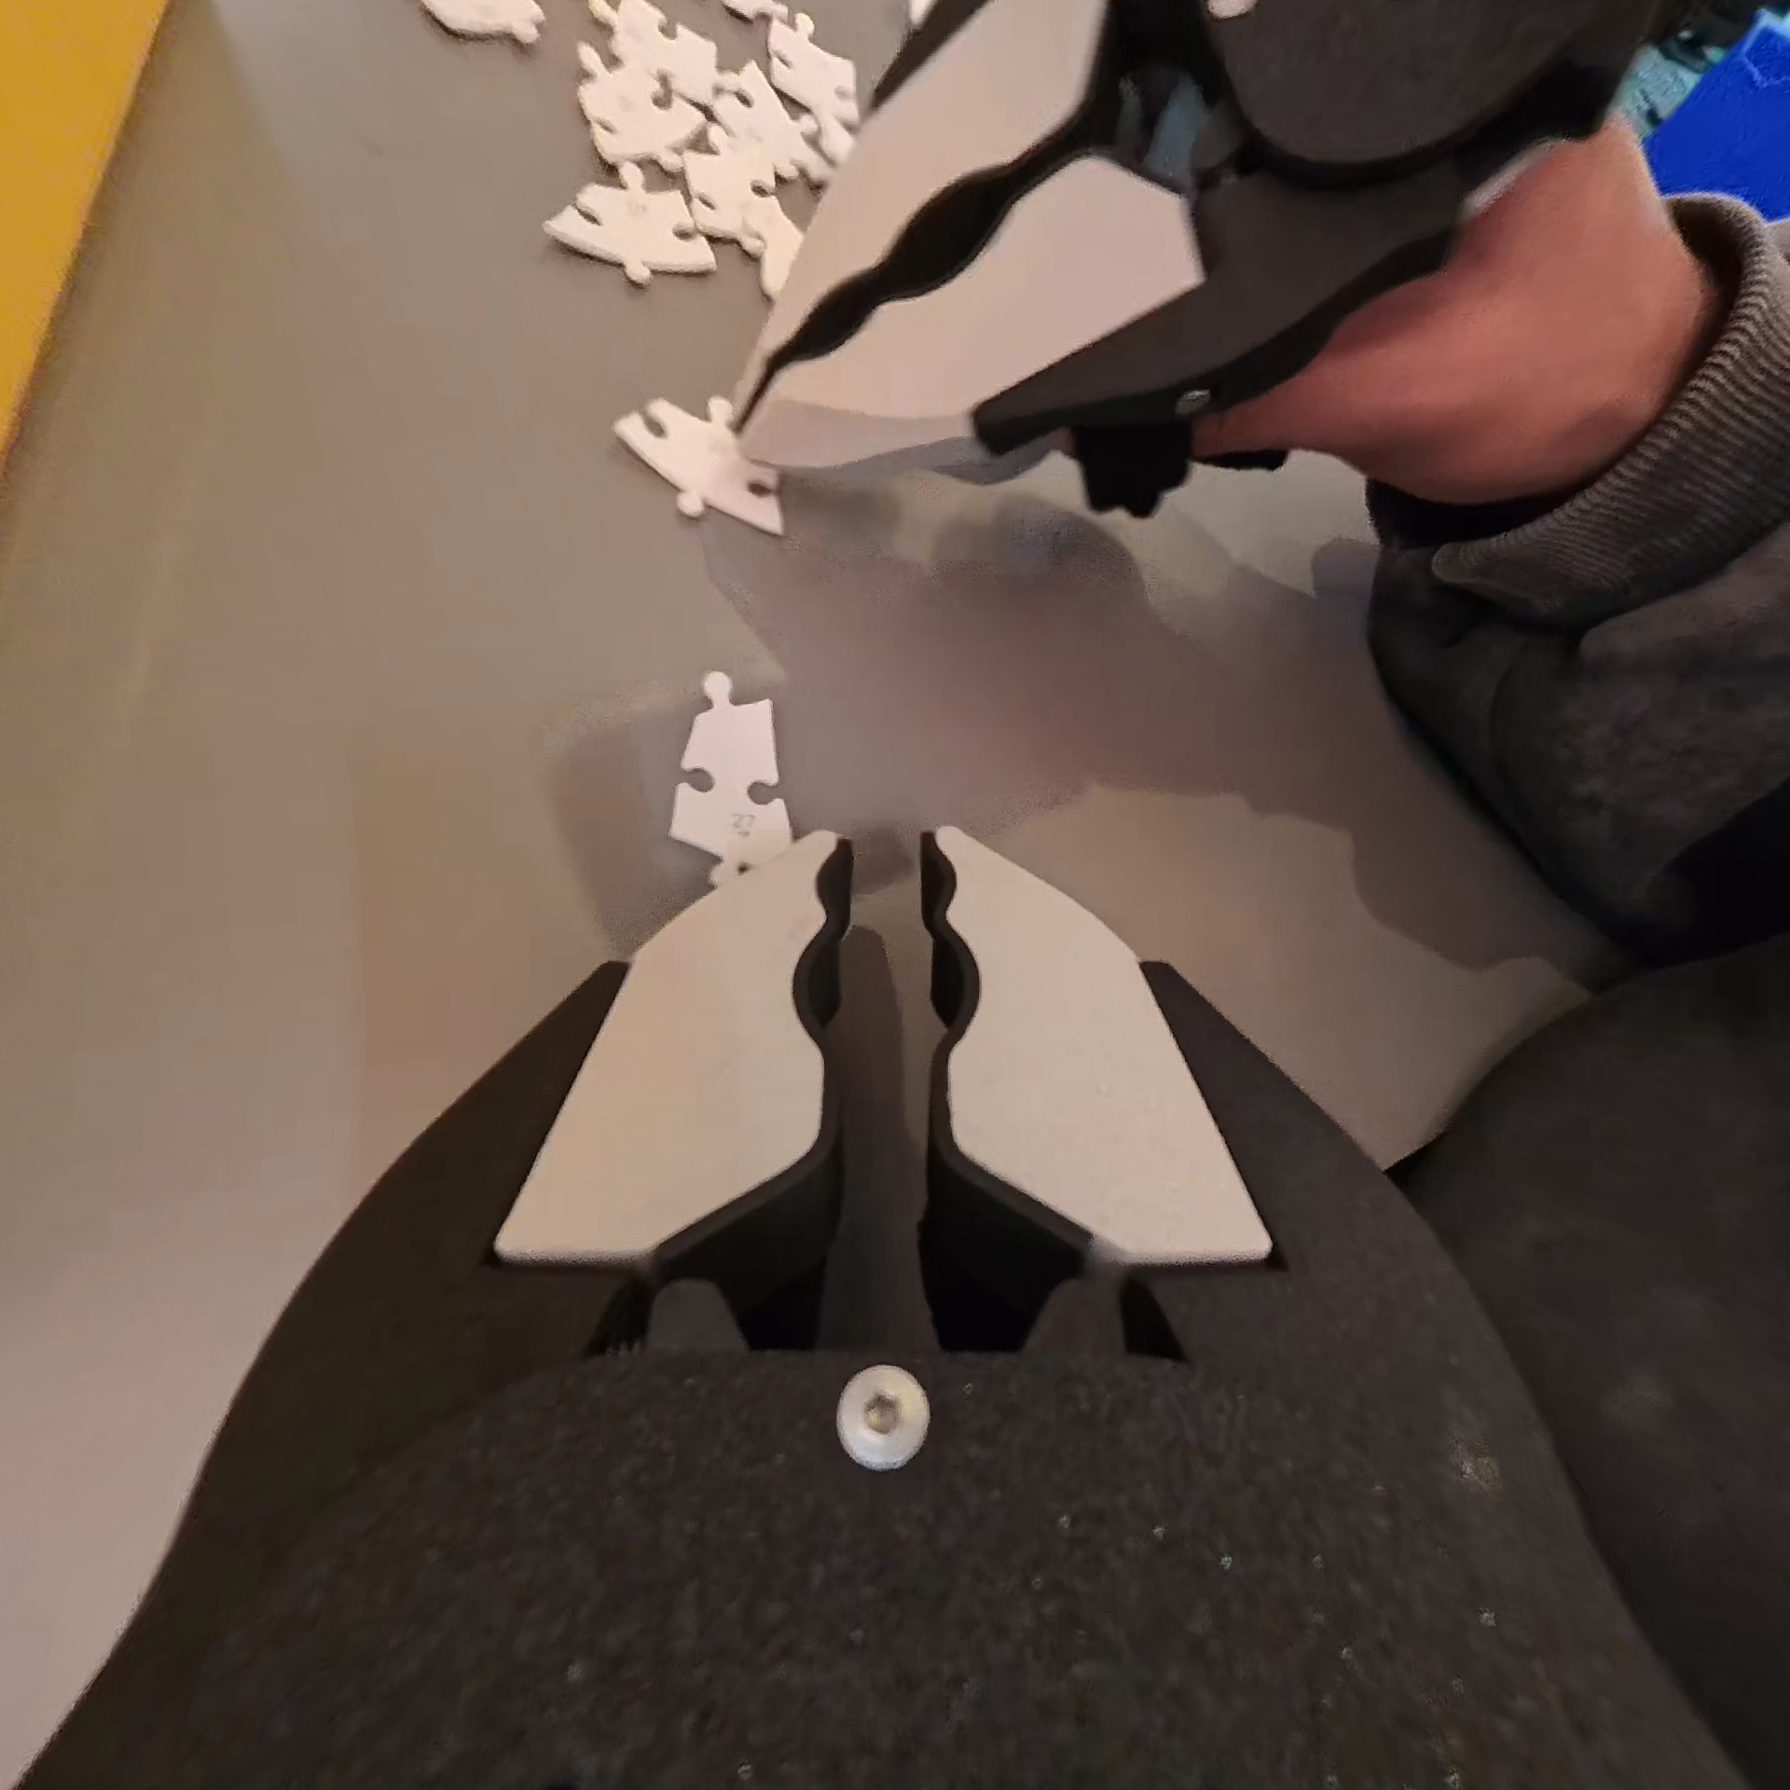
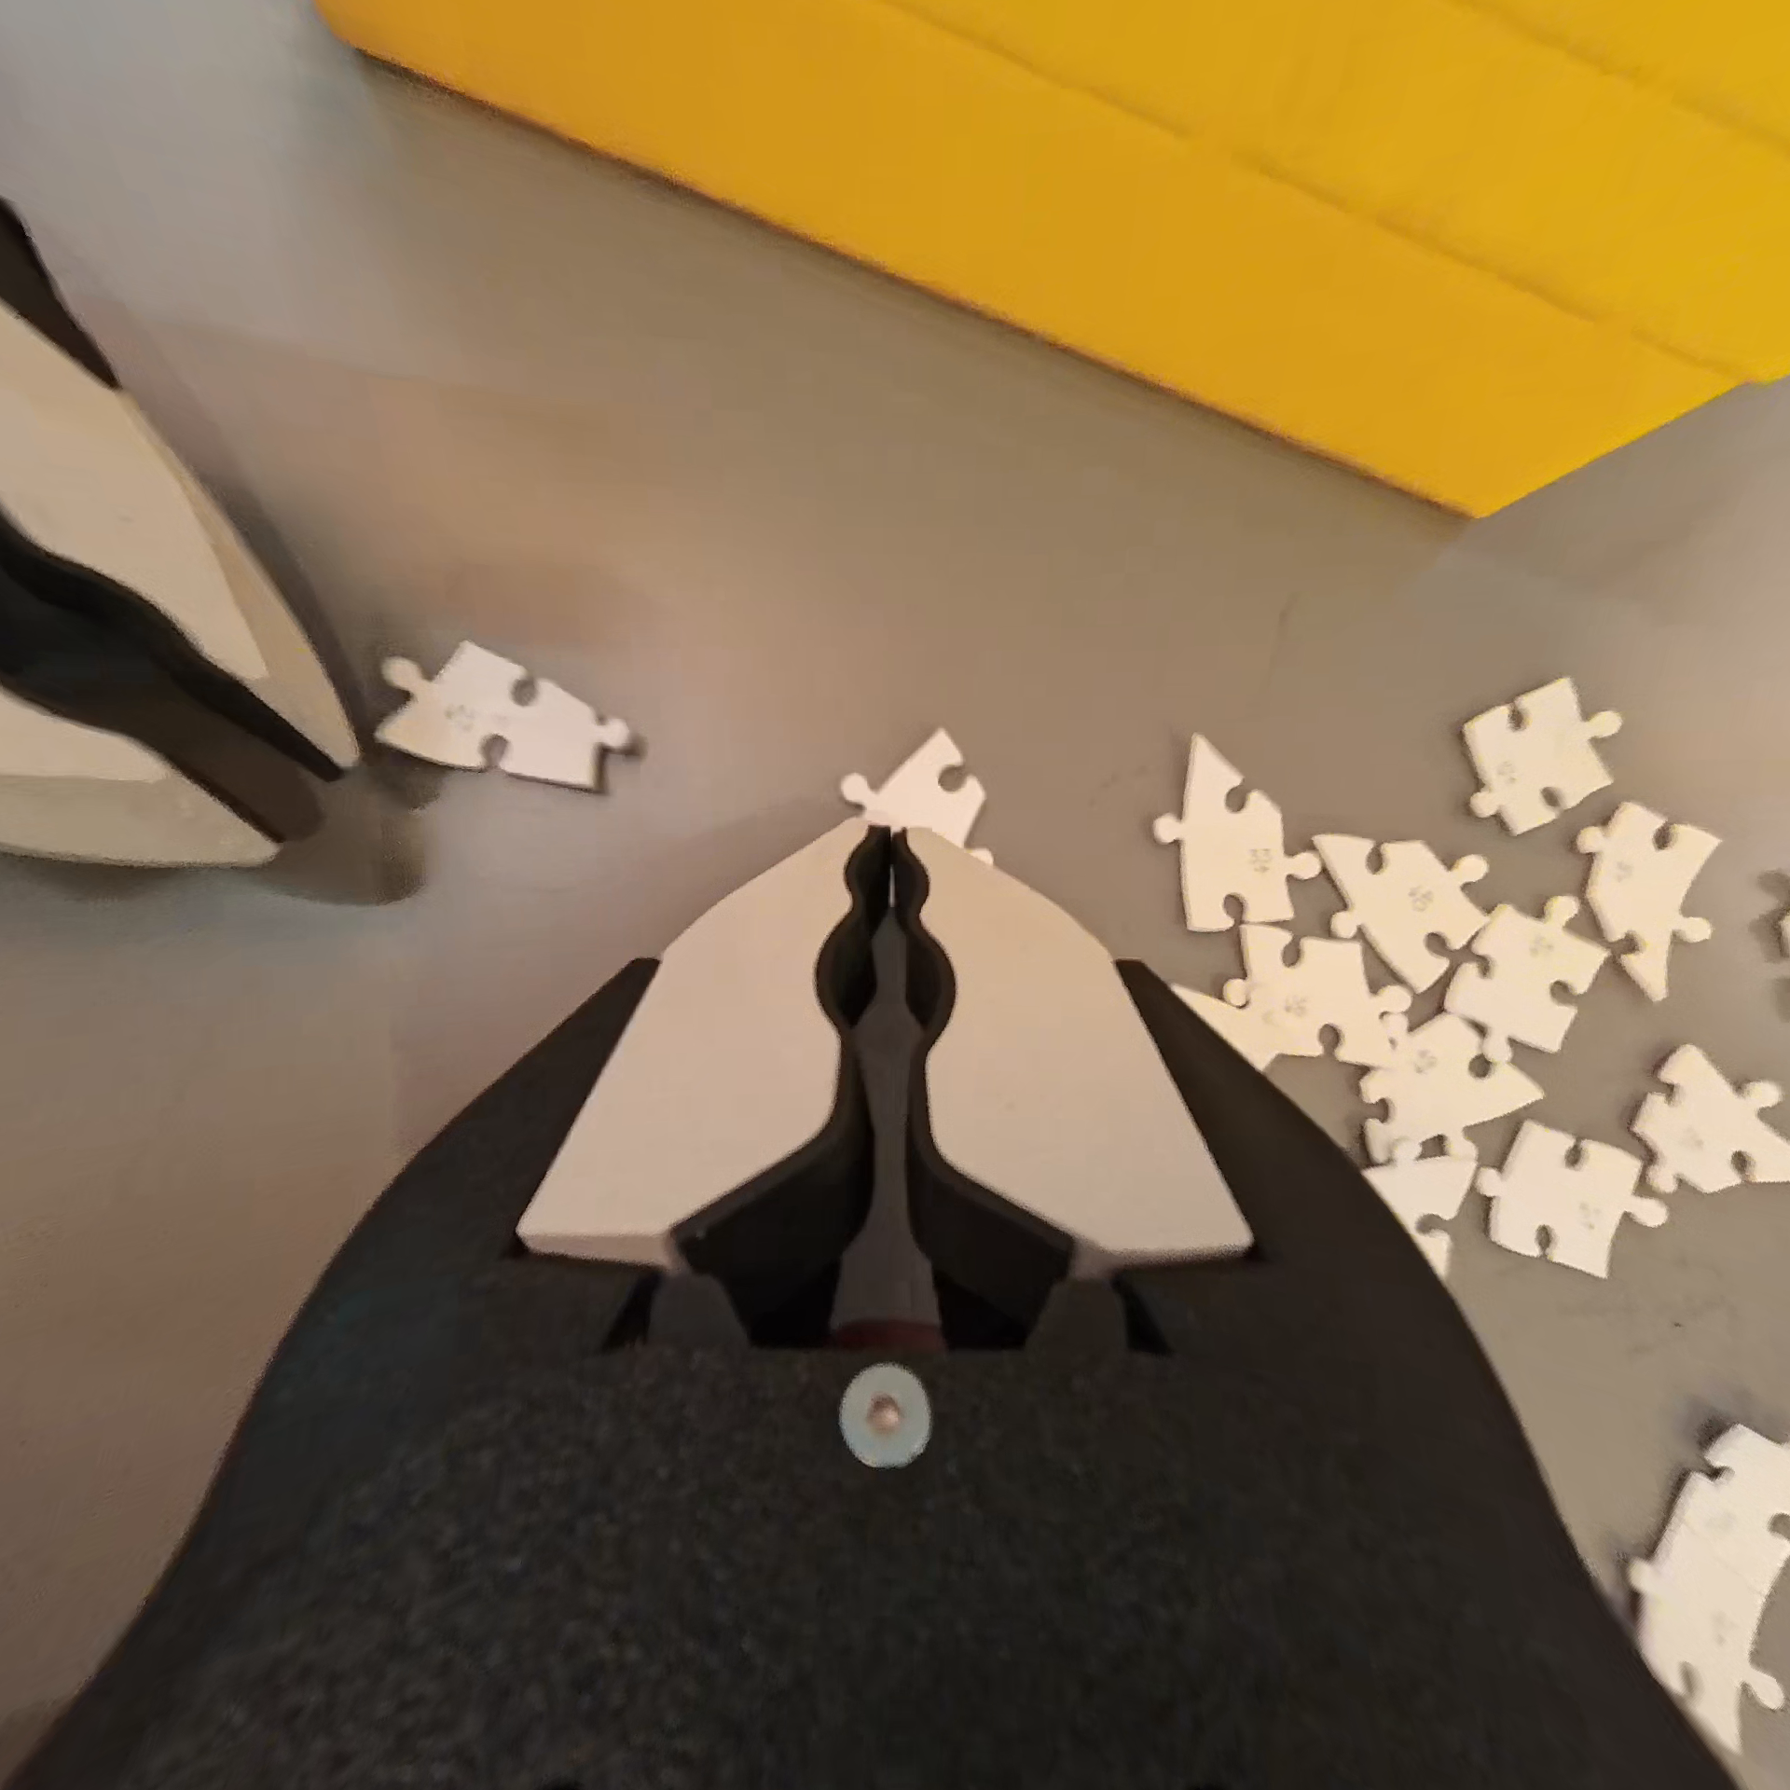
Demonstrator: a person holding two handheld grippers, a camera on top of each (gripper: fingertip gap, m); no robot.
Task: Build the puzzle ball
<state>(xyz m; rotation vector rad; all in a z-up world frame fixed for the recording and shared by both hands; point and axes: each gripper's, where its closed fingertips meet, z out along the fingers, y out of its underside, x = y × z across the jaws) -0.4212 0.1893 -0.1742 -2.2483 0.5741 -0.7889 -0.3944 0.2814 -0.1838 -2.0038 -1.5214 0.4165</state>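
White puzzle pieces lie on a grey table (image 1: 291, 678). My left gripper (image 1: 883, 850) is open by a narrow gap and empty, low over the table. A joined pair of pieces (image 1: 731, 775) lies just ahead of its left fingertip. My right gripper (image 1: 754, 412) is shut, with its tips down on the edge of a single flat piece (image 1: 702, 465). In the right wrist view the right gripper (image 2: 889, 841) covers part of that piece (image 2: 930, 785). The joined pair (image 2: 504, 726) lies to its left, beside the left gripper (image 2: 320, 775). No ball is in view.
A loose pile of pieces (image 2: 1453, 969) lies right of the right gripper; it also shows far off in the left wrist view (image 1: 697, 126). More pieces (image 2: 1705, 1598) sit at the lower right. A yellow surface (image 2: 1162, 194) borders the table. A hand (image 1: 1453, 368) and sleeve (image 1: 1598, 678) hold the right gripper. Spacing between my two grippers at the tips: around 10 cm.
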